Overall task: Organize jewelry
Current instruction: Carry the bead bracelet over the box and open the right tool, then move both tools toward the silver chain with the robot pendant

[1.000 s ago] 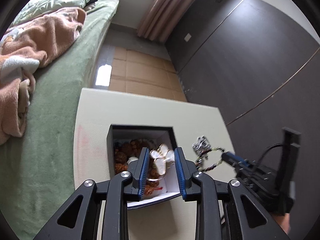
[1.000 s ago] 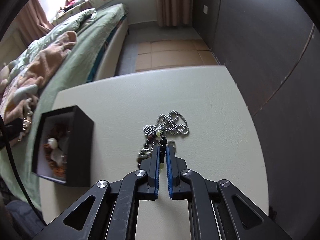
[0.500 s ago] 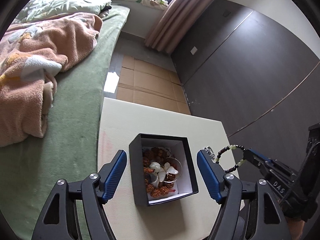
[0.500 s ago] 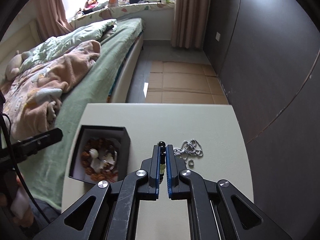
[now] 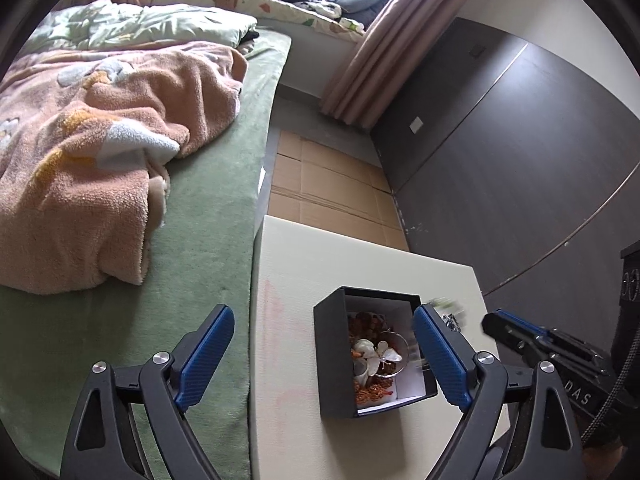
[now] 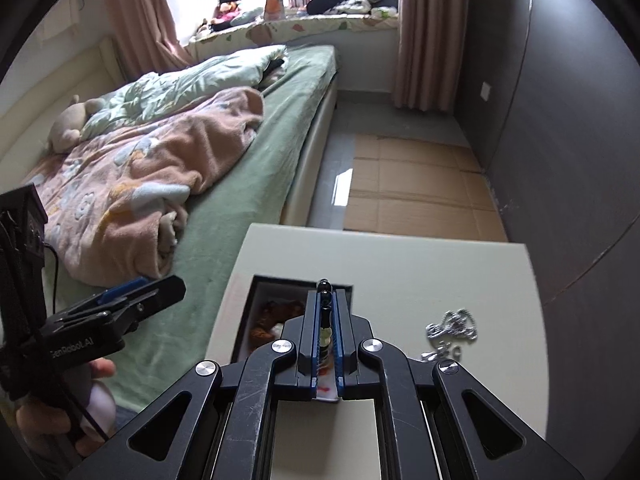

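On the cream-coloured bench (image 6: pixel 400 264) beside a green bed (image 5: pixel 208 216), an open black square jewellery box with a white lining (image 5: pixel 336 364) sits in front of you, already holding amber-brown beads and a white petal-shaped flower ornament (image 5: pixel 378 356). Your right hand-held gripper (image 6: pixel 327 308) is pressed together on a dark beaded bracelet (image 6: pixel 325 288), pinched between the blue pads and raised over the box's far edge. Your left hand-held gripper (image 5: pixel 320 356) is spread wide and carries nothing; its blue fingers (image 5: pixel 438 356) frame the box. A tangled silver chain necklace (image 6: pixel 452 326) lies on the bench, apart from the box on its right. You appear to be mid-delivery of the bracelet. Next, lower it into the box interior and release, then the chain likely follows.
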Demonstrator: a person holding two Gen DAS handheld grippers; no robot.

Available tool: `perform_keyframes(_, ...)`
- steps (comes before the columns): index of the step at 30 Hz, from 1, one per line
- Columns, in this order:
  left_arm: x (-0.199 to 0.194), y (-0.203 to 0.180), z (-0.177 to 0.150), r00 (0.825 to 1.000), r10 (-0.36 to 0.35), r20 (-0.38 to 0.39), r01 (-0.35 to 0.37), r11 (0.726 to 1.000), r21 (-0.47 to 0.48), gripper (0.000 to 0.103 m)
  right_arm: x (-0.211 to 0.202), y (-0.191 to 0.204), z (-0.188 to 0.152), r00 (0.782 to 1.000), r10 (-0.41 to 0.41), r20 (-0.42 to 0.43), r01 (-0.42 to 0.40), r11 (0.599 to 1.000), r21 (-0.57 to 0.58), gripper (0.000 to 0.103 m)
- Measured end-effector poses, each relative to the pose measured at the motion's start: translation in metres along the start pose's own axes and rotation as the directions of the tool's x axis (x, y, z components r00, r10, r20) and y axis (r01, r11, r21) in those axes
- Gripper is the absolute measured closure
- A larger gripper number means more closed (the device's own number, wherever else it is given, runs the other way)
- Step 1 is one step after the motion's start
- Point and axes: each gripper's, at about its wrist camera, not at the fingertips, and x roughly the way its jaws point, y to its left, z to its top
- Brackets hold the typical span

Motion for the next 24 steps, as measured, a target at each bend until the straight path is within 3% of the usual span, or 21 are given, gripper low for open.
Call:
perform_keyframes(1,0.000,-0.002,0.000,1.000,-0.001,0.002,0.001,1.000,0.006,0.012,0.006,0.000,-0.001,1.000,0.020,-0.021,-0.020,1.000,0.012,0.095)
perform_keyframes(2,0.001,-0.005,-0.001,1.000,0.000,0.004,0.000,1.000,0.016,0.012,0.009,-0.001,-0.003,0.999,0.038,-0.034,-0.037,0.999,0.024,0.083)
perform_keyframes(3,0.001,-0.006,-0.001,1.000,0.000,0.005,0.000,1.000,0.024,0.012,0.011,-0.003,-0.006,0.998,0.050,-0.036,-0.049,0.998,0.040,0.064)
perform_keyframes(5,0.000,-0.010,-0.002,1.000,0.008,0.010,-0.008,0.999,0.047,0.011,0.010,-0.011,-0.012,0.999,0.036,-0.018,-0.035,0.997,0.071,0.049)
perform_keyframes(13,-0.002,-0.030,-0.007,0.999,0.023,0.028,-0.025,0.994,0.106,0.006,0.001,-0.050,-0.033,0.999,0.029,-0.021,-0.024,0.984,0.179,0.044)
perform_keyframes(18,-0.001,-0.050,-0.011,0.999,0.040,0.021,-0.043,0.986,0.164,0.005,-0.011,-0.073,-0.042,0.998,0.055,0.013,-0.057,0.968,0.246,0.018)
perform_keyframes(24,-0.008,-0.077,-0.016,0.999,0.033,0.039,-0.041,0.972,0.232,0.003,-0.024,-0.099,-0.054,0.997,0.060,0.040,-0.069,0.949,0.309,0.003)
